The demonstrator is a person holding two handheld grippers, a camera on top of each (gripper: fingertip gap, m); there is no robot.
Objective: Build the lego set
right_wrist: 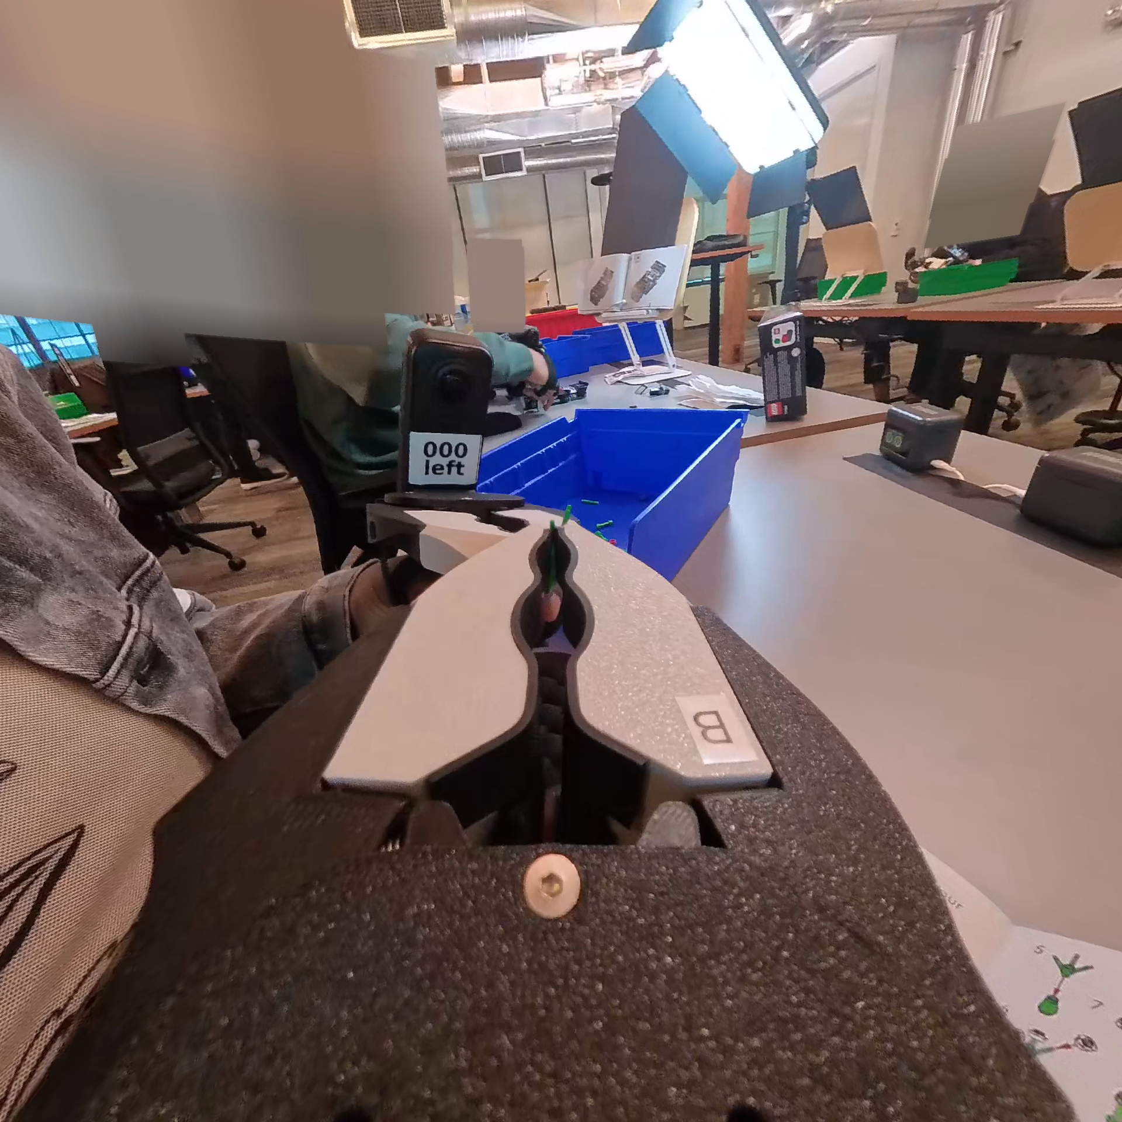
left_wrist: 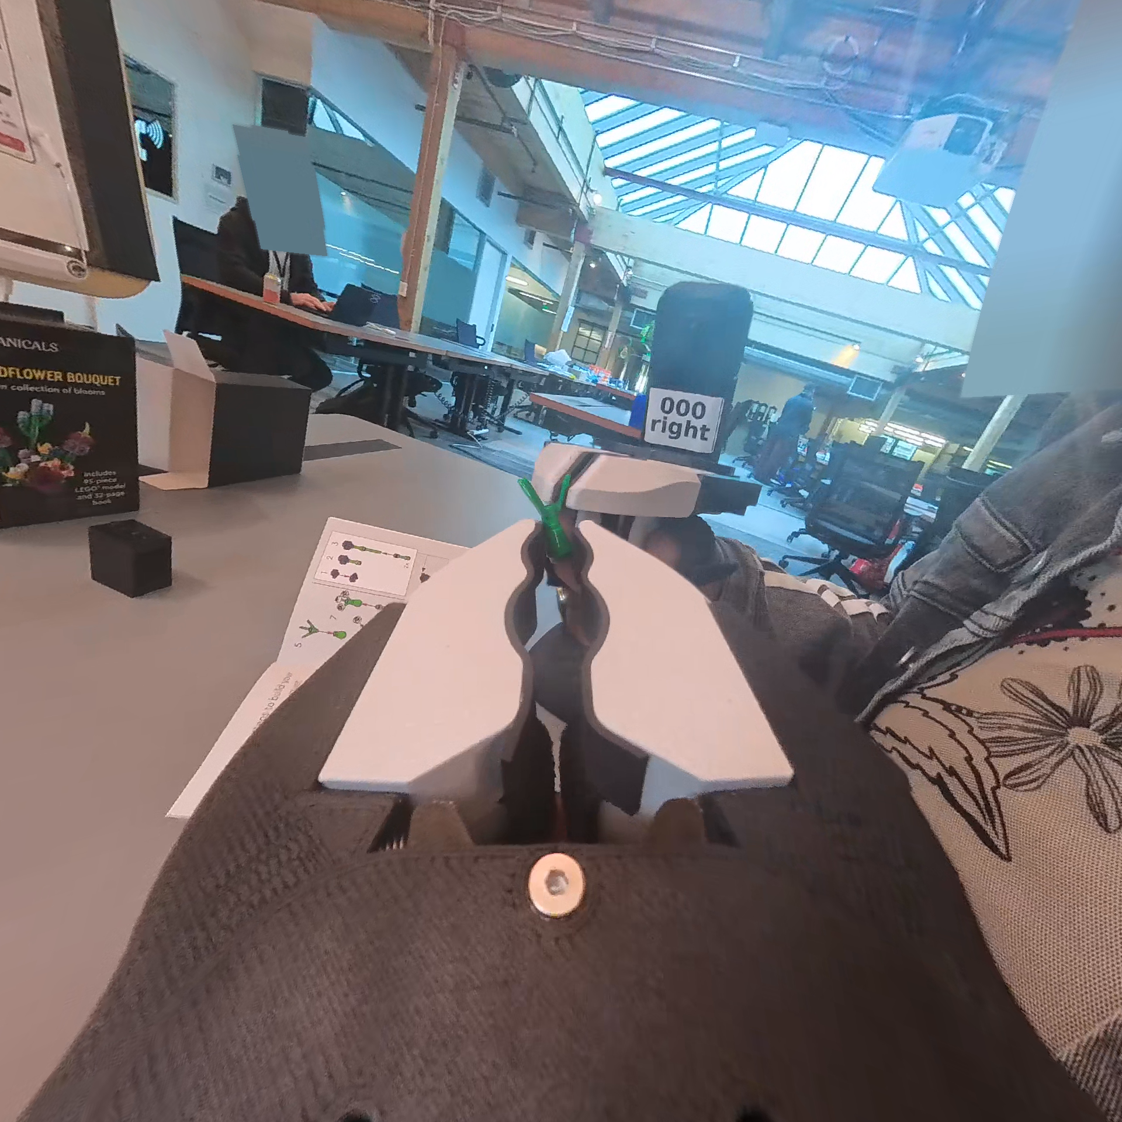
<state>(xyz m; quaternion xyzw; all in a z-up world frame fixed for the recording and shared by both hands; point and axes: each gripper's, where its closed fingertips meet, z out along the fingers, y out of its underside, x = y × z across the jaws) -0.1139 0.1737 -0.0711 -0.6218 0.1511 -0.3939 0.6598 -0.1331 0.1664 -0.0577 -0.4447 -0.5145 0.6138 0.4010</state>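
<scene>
A small green forked stem piece (left_wrist: 549, 516) is held in the air between both grippers, above the near edge of the grey table (left_wrist: 121, 698). My left gripper (left_wrist: 555, 529) is shut on its lower end. My right gripper (left_wrist: 574, 470) comes in from the far side, and its jaws are shut on one prong; the other prong sticks out free. In the right wrist view, my right gripper (right_wrist: 554, 534) is shut, with a thin green sliver of the stem piece (right_wrist: 552, 555) in its slit. The left gripper (right_wrist: 516, 523) meets it tip to tip.
An instruction sheet (left_wrist: 364, 583) lies on the table under the grippers; it also shows in the right wrist view (right_wrist: 1062, 996). The black set box (left_wrist: 67, 425), an open box (left_wrist: 243, 425) and a small black cube (left_wrist: 130, 558) stand at the left. A blue bin (right_wrist: 686, 486) holds loose green pieces. Only a small space, under 4 cm, lies between the two pairs of fingers.
</scene>
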